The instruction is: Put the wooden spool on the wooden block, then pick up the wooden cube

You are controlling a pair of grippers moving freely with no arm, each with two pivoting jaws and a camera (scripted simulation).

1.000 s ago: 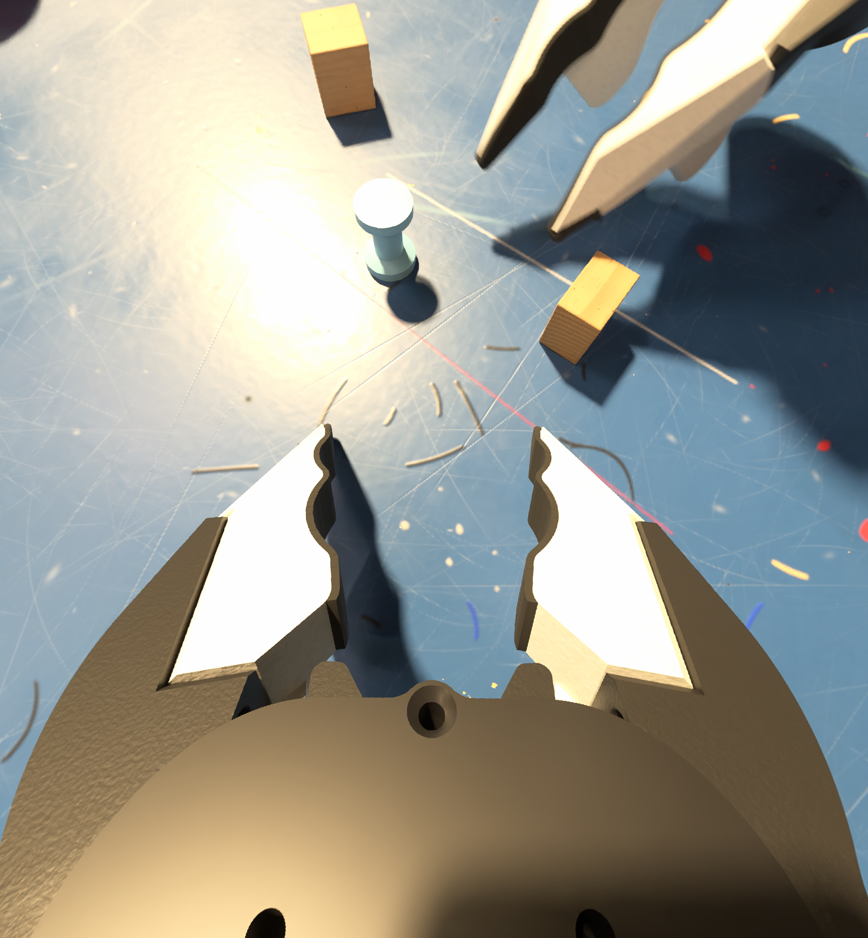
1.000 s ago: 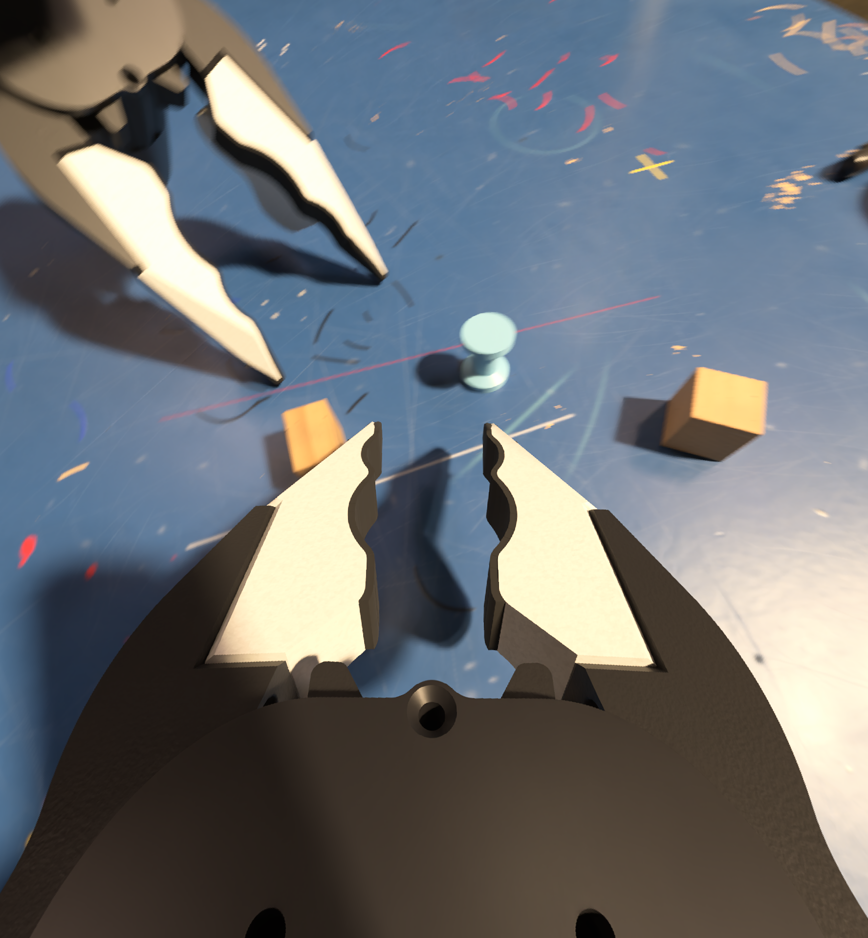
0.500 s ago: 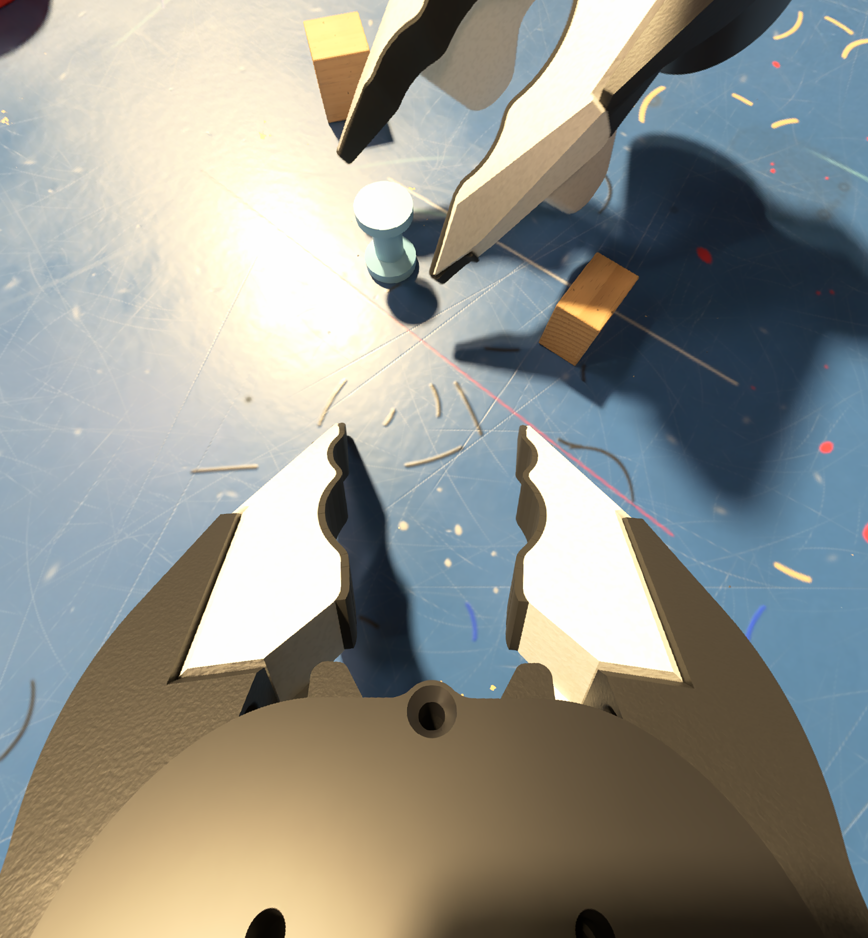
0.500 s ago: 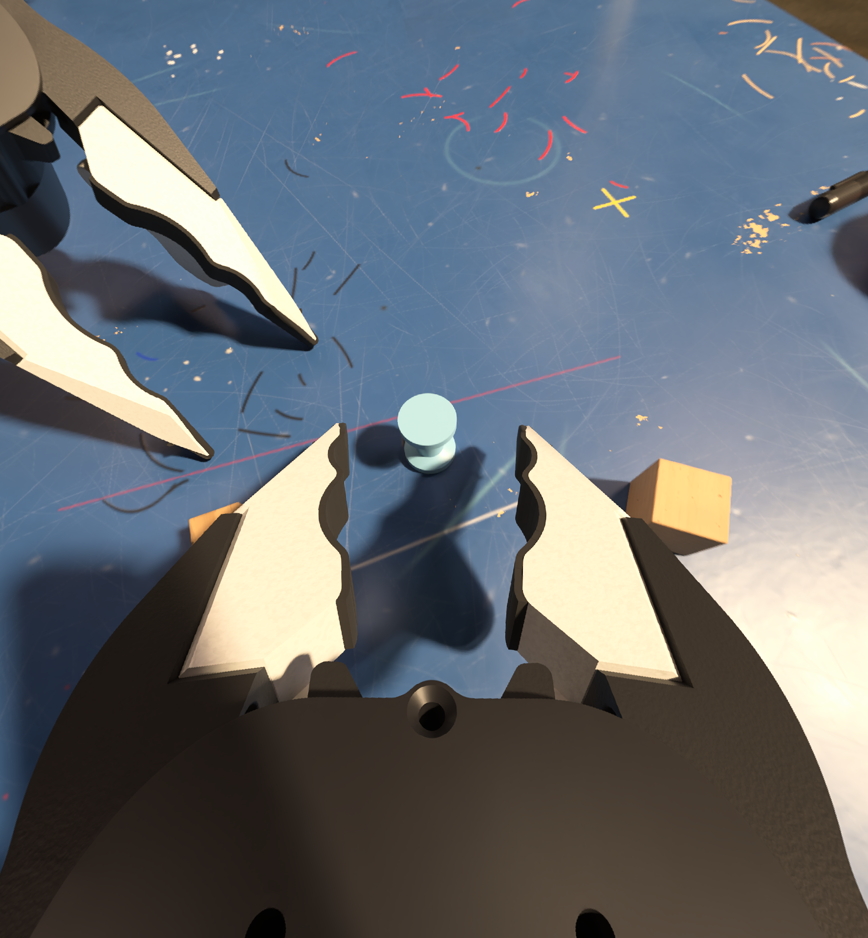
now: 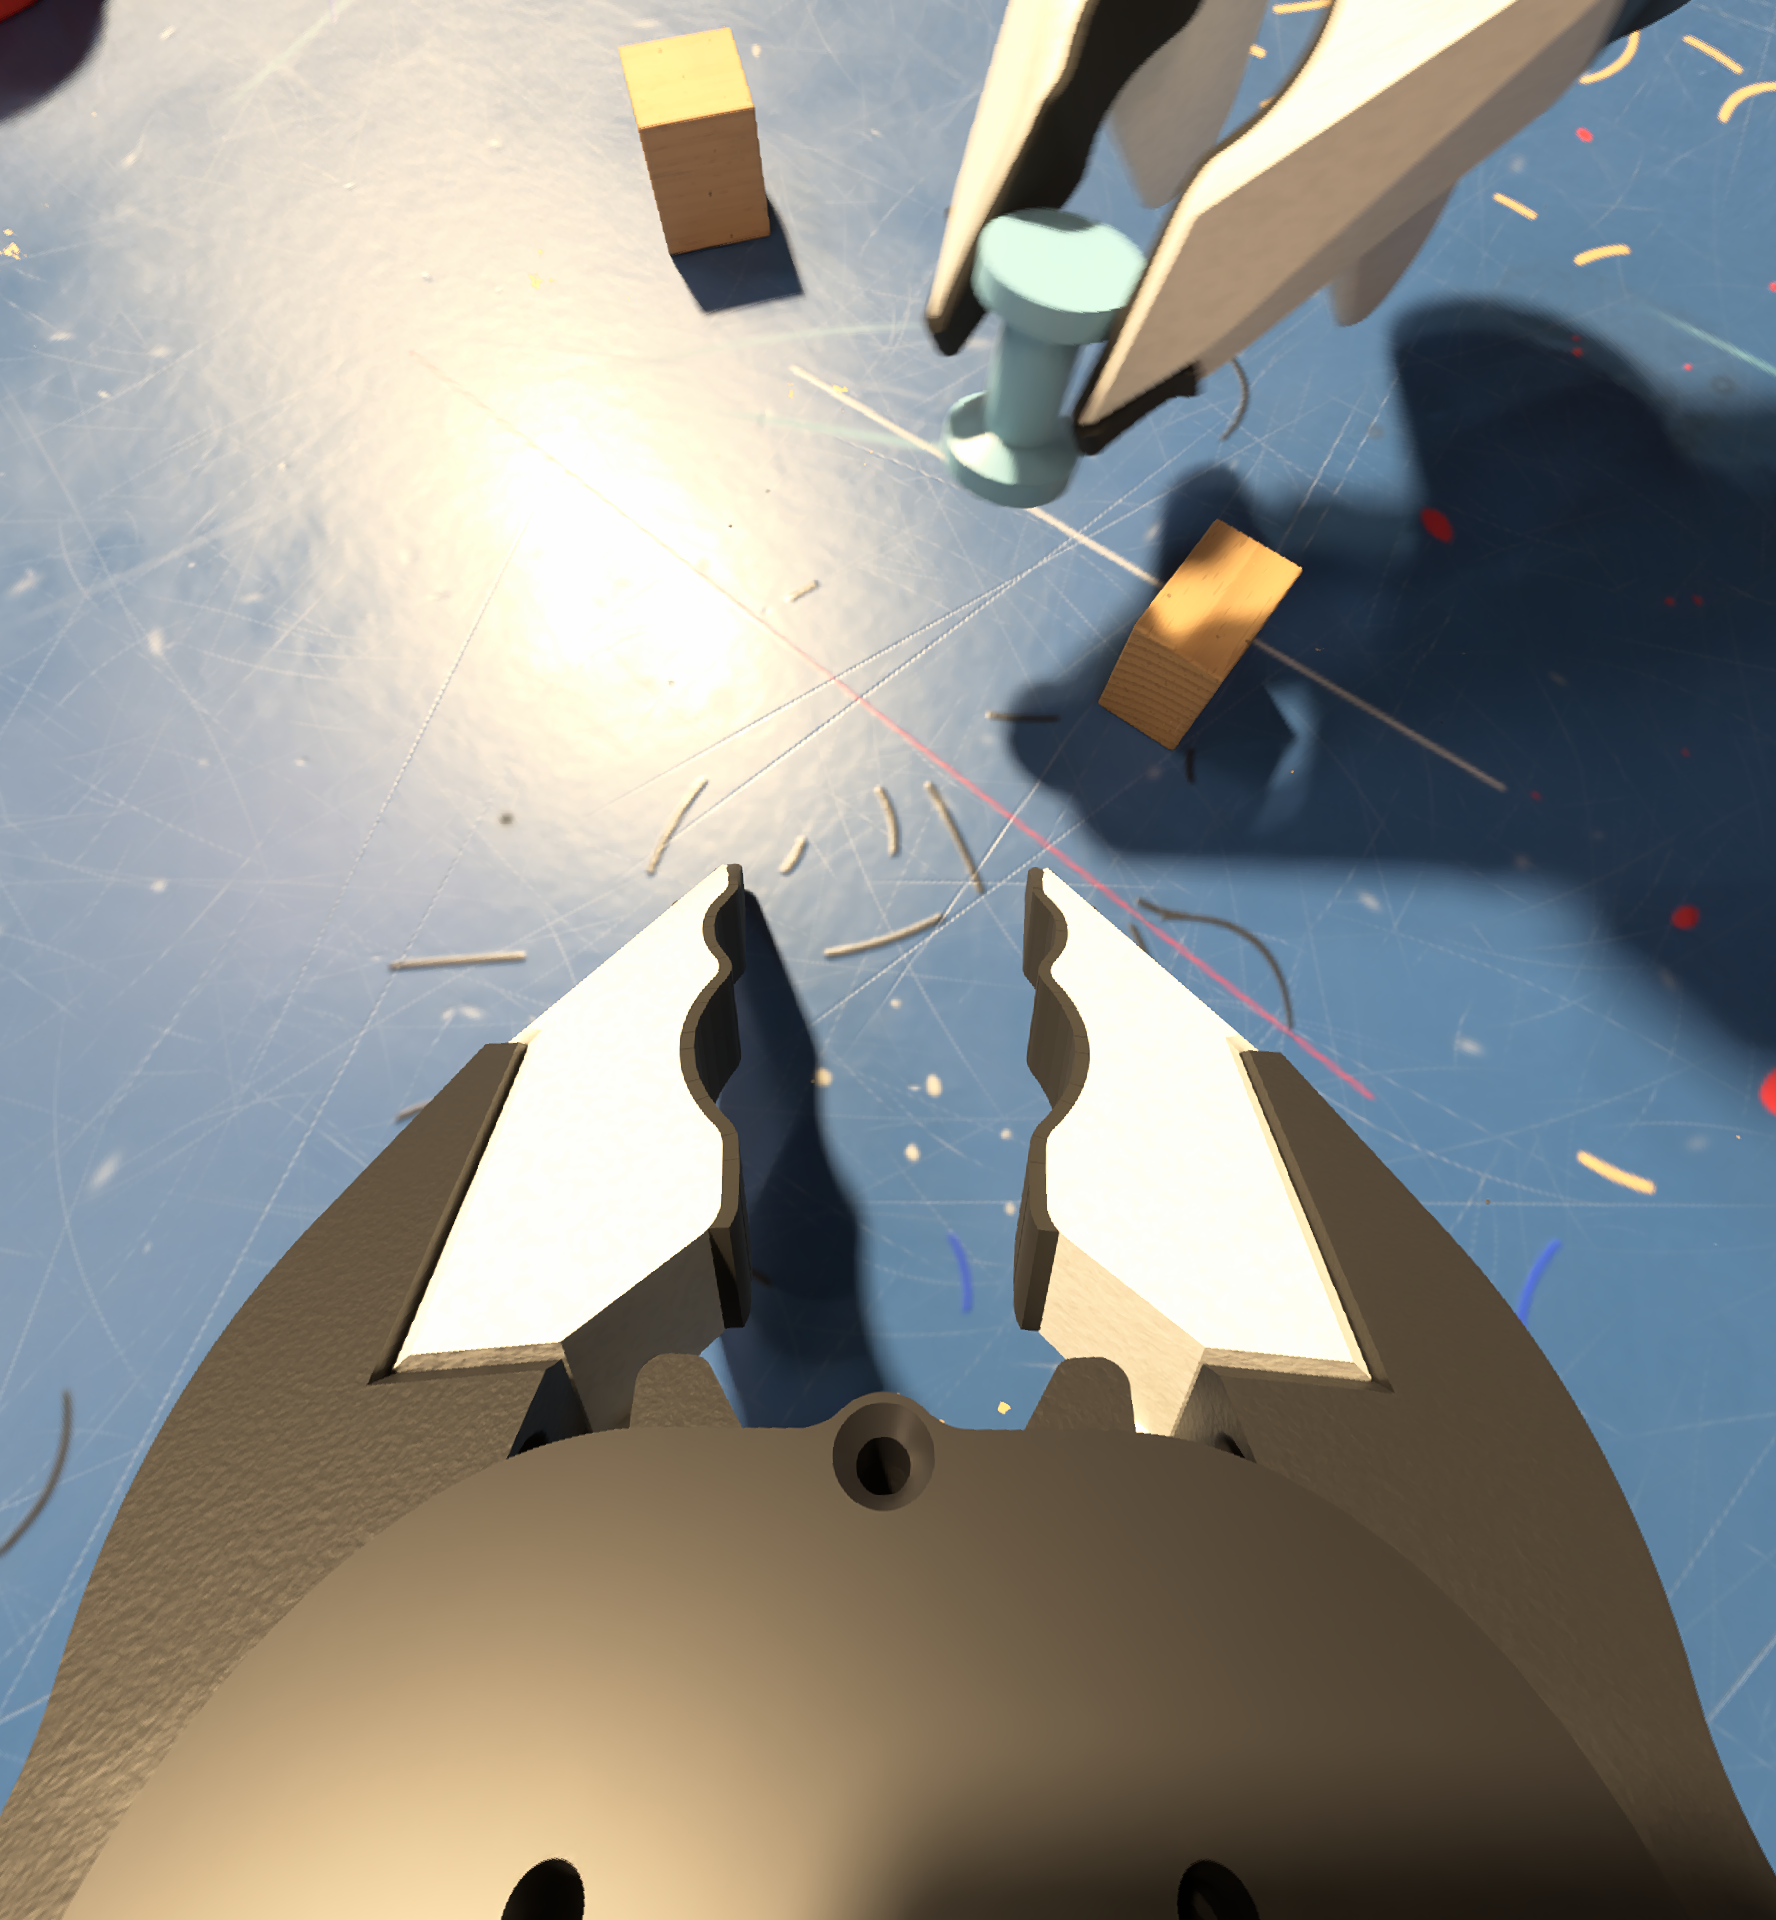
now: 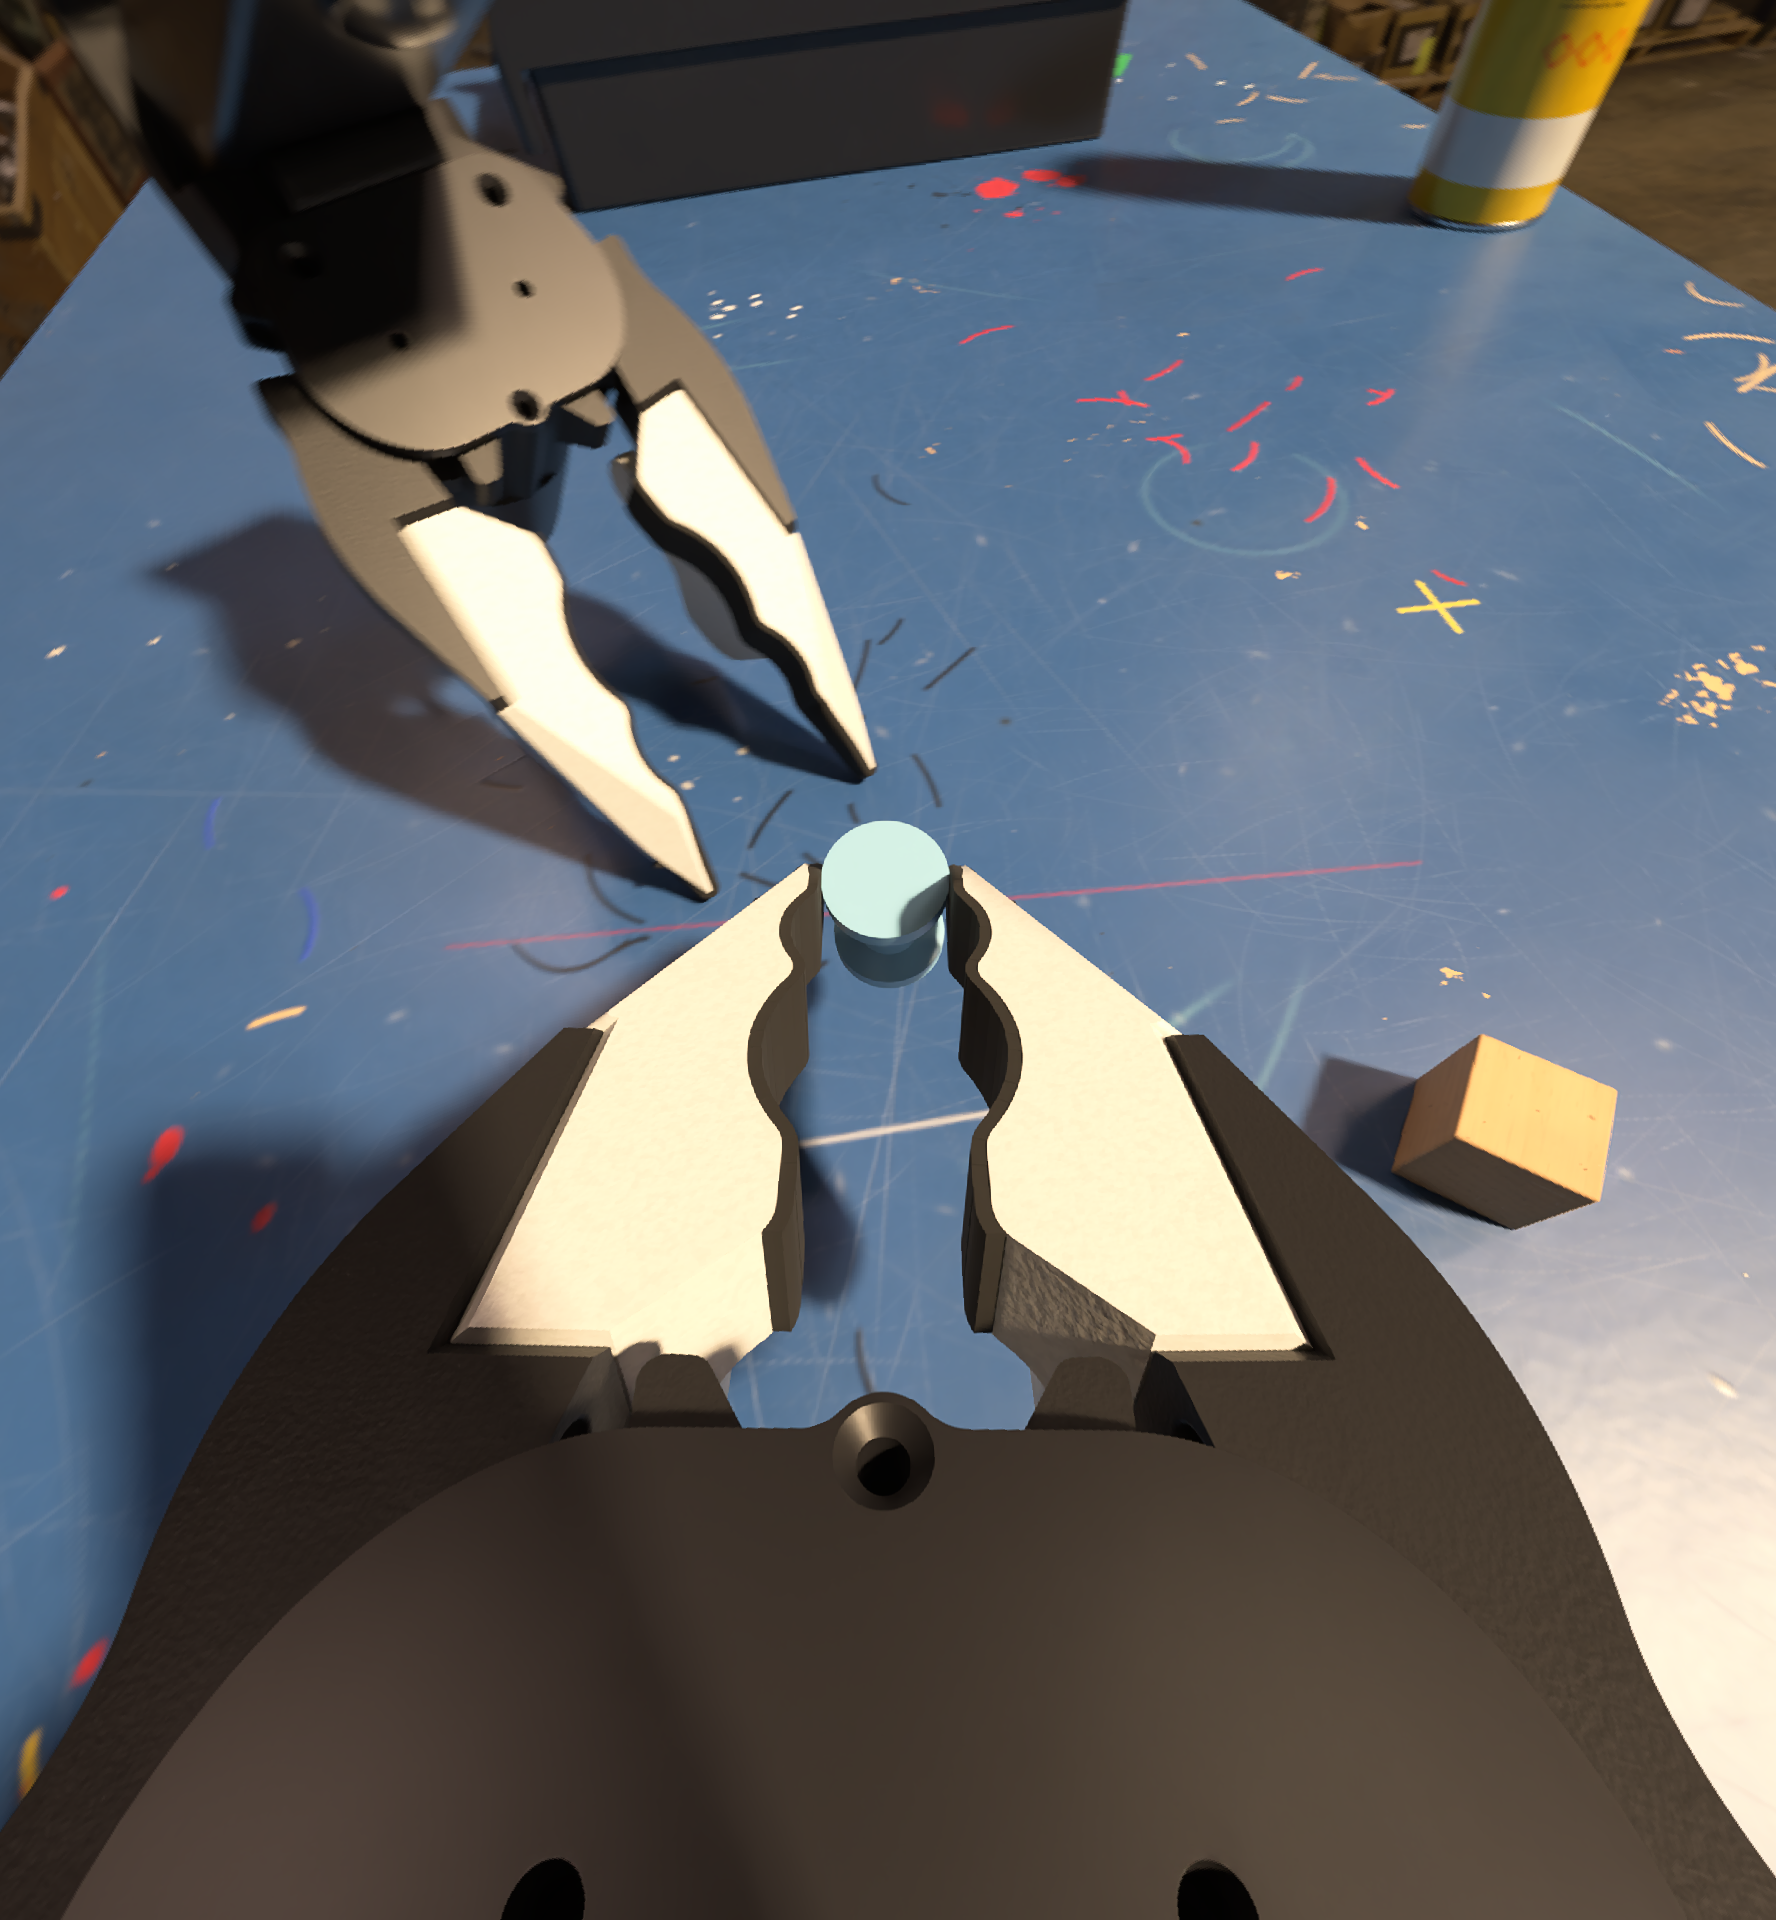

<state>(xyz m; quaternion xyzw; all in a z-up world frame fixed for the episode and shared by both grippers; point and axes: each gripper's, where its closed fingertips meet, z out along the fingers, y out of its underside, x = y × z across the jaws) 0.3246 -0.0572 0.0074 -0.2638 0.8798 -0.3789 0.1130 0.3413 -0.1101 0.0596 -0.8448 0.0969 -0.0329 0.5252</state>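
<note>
Right wrist view: the dark right gripper [image 6: 886,883] has its white fingers [image 6: 655,1132] closed onto the pale blue spool [image 6: 884,899], pinching its round top flange between the tips. The spool stands upright, seen almost end on, its lower flange just visible beneath the top one. To the right, well apart from the spool, a light wooden block [image 6: 1507,1130] sits on the scratched blue counter [image 6: 1227,727], one corner turned toward the camera. The grey left gripper [image 6: 785,826] points down at the counter from the upper left with its fingers spread wide and nothing between them; its tips are near the spool but not touching it. At the far edge stand a dark box [image 6: 811,94] and a yellow and white can [image 6: 1507,114].

In the left wrist view, the left gripper [image 5: 882,883] is open over bare counter [image 5: 344,520]. Ahead, the right gripper [image 5: 1019,384] holds the spool [image 5: 1035,358] tilted, and its lower flange looks lifted clear of the counter. A small wooden cube [image 5: 1198,634] lies just below and right of the spool, in shadow. The taller wooden block [image 5: 702,140] stands upright to the upper left, well apart from both.
</note>
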